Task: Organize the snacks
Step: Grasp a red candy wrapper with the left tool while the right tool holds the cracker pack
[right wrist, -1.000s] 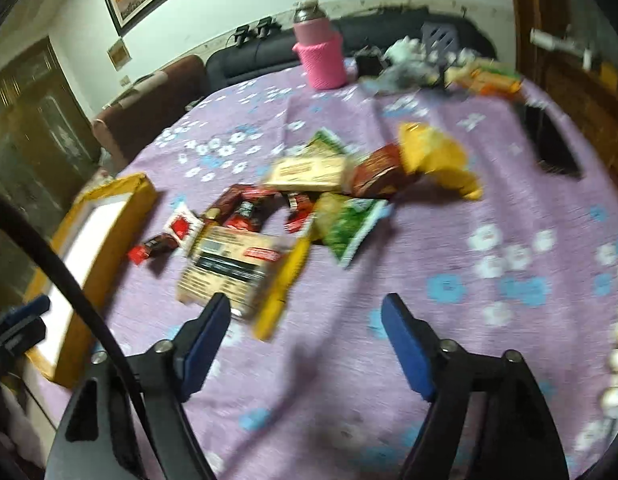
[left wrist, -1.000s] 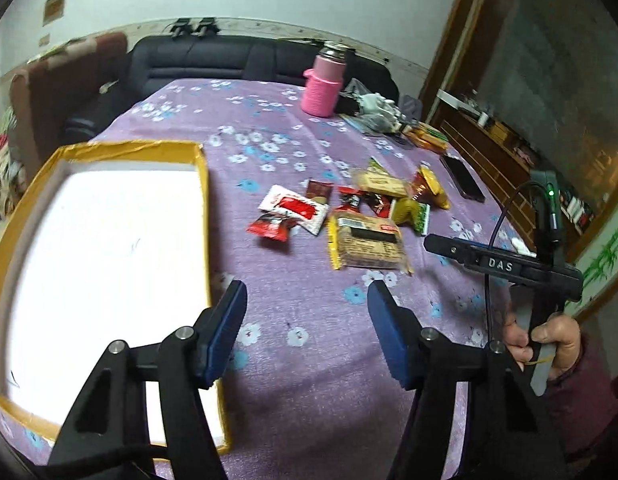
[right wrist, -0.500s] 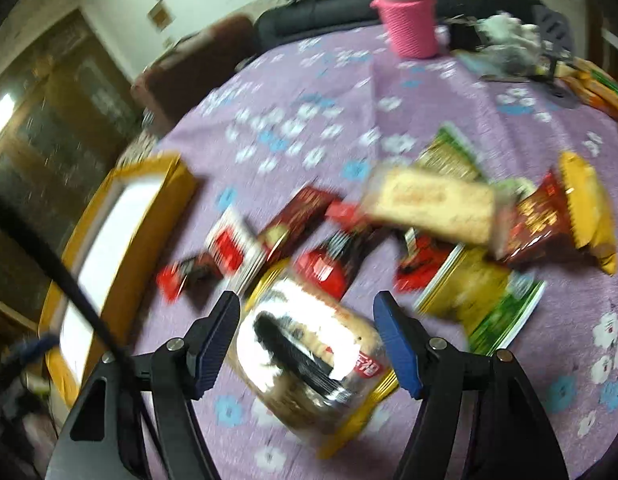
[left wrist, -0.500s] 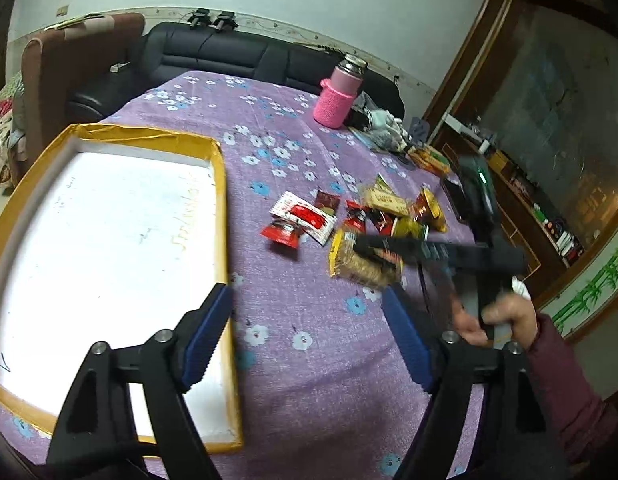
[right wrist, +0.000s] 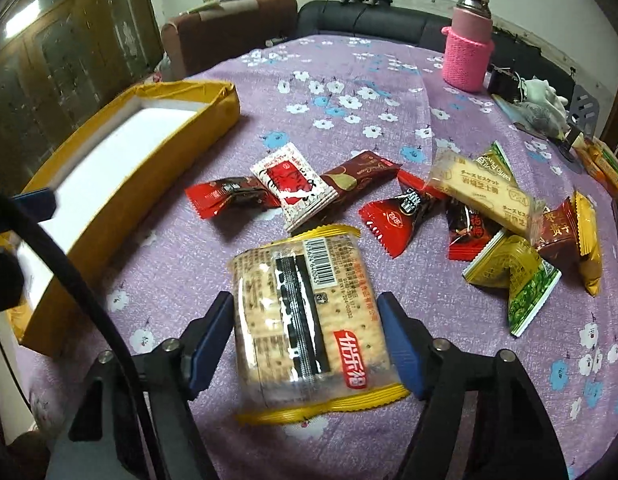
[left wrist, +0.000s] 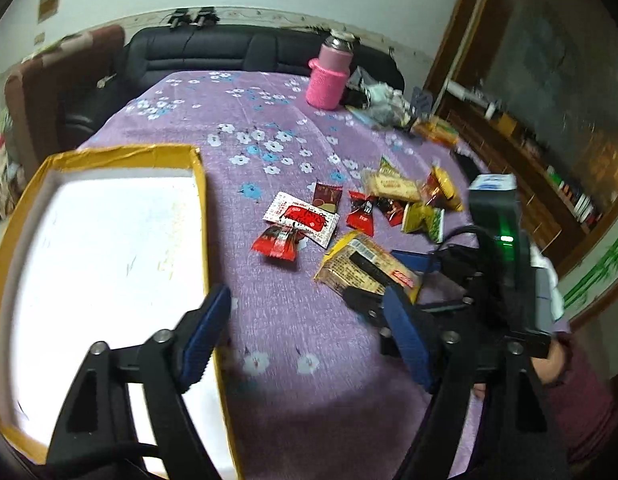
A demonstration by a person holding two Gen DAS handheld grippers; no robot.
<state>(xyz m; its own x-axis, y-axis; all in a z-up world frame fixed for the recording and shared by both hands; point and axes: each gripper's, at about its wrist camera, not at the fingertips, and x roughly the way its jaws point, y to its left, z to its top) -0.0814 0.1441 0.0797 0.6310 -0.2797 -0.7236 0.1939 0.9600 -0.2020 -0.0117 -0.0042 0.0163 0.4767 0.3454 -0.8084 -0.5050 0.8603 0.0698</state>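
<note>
A clear cracker pack [right wrist: 305, 312] with yellow ends lies flat on the purple flowered cloth. My right gripper [right wrist: 307, 340] straddles it, one blue pad close against each long side, and the pack looks unsqueezed. The left wrist view shows the same pack [left wrist: 361, 268] with the right gripper [left wrist: 385, 276] around it. Beyond lie several small snacks, among them a red-and-white sachet [right wrist: 293, 184] and a green-yellow packet [right wrist: 513, 276]. My left gripper [left wrist: 305, 340] hangs over bare cloth beside the yellow box [left wrist: 125, 152]; its jaws are closing with nothing between them.
The white-lined yellow box [right wrist: 149, 168] stands at the table's left. A pink-sleeved bottle [left wrist: 329, 80] and assorted clutter sit at the far edge, and a black phone [left wrist: 465, 164] lies at the right. A person's hand [left wrist: 549, 364] holds the right gripper. A dark sofa stands behind the table.
My right gripper has swung in from the right and rolled, coming down over the cracker pack, which now sits between its pads. The left gripper has shifted slightly beside the box.
</note>
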